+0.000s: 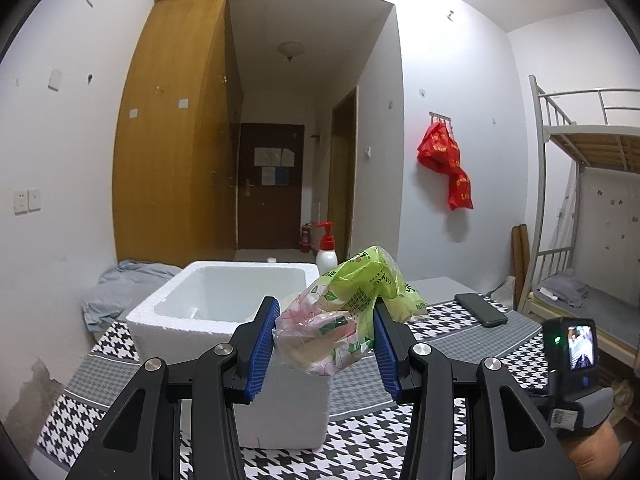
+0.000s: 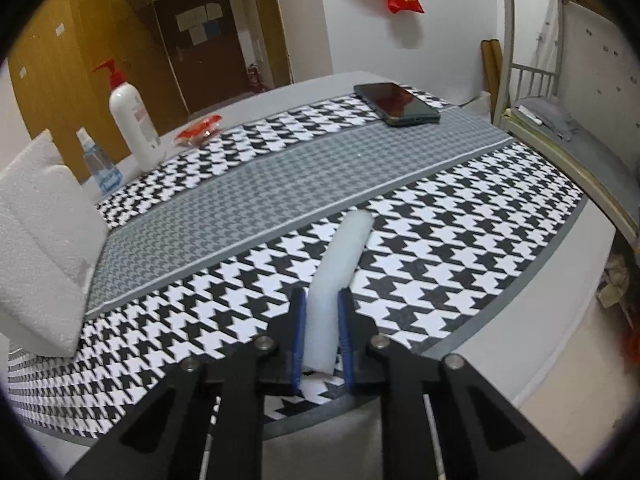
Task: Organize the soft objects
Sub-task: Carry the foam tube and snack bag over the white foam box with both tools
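Observation:
My left gripper [image 1: 326, 336] is shut on a crinkled plastic pack [image 1: 352, 312], green on top and pink-flowered below. It hangs in the air just over the near right corner of an open white foam box [image 1: 160, 332]. In the right wrist view, a soft white foam roll [image 2: 340, 256] lies on the houndstooth cloth [image 2: 460, 240], pointing away from me. My right gripper [image 2: 321, 320] is shut on its near end, a blue pad pressing each side. The foam box [image 2: 40, 260] stands at the left of that view.
A black phone [image 2: 396, 102] lies at the far right of the table. A white pump bottle [image 2: 134, 120], a small spray bottle [image 2: 98, 164] and a red packet [image 2: 198, 130] stand behind the box. A grey cloth heap [image 1: 120, 288] is left of the box, and a bunk bed [image 1: 592, 200] stands beyond the table's right edge.

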Demonstrator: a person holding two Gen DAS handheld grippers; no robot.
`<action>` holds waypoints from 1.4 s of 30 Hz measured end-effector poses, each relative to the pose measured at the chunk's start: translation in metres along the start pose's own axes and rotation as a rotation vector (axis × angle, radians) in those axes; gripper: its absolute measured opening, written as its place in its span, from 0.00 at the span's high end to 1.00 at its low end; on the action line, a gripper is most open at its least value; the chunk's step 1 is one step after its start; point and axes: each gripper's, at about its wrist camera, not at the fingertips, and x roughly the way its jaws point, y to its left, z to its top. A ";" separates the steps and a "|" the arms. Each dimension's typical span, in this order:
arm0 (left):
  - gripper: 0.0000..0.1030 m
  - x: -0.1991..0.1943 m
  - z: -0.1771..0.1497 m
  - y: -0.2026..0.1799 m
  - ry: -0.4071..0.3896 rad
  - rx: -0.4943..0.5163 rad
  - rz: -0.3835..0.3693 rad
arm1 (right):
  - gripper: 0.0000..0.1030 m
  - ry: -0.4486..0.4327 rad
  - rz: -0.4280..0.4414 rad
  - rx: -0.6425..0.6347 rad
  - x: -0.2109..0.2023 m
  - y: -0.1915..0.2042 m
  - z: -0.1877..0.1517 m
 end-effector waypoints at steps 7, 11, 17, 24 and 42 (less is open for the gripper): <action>0.54 -0.003 0.004 0.003 -0.010 -0.003 0.019 | 0.82 -0.057 0.066 0.009 -0.023 0.005 0.007; 0.54 -0.004 0.006 0.005 -0.013 -0.006 0.039 | 0.82 -0.083 0.103 0.002 -0.036 0.010 0.010; 0.54 -0.005 0.009 0.007 -0.015 -0.007 0.062 | 0.82 -0.125 0.165 -0.036 -0.055 0.026 0.015; 0.54 -0.011 0.014 0.012 -0.033 0.000 0.114 | 0.82 -0.177 0.246 -0.084 -0.076 0.045 0.021; 0.54 -0.014 0.024 0.035 -0.052 -0.012 0.251 | 0.82 -0.269 0.453 -0.210 -0.110 0.094 0.040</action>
